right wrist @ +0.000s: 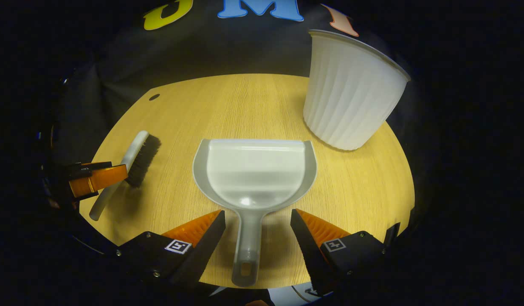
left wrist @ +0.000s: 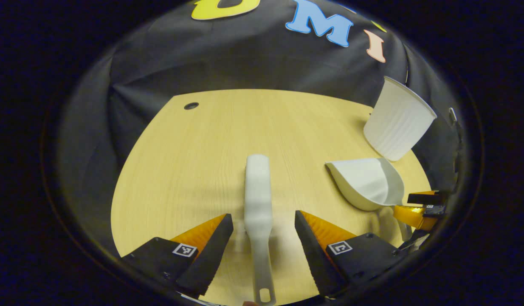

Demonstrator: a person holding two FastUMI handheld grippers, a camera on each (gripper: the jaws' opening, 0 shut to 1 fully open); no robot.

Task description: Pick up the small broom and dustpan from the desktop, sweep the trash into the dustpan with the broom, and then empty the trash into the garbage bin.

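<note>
Two square markers (right wrist: 177,246) on right tool (right wrist: 257,242).

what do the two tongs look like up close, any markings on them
Both the left tongs and the right tongs are built alike: two wedge-shaped fingers that taper to a point, ribbed on their sloping upper face. Each finger sits on a black block with screws and a small square black-and-white tag.
</note>
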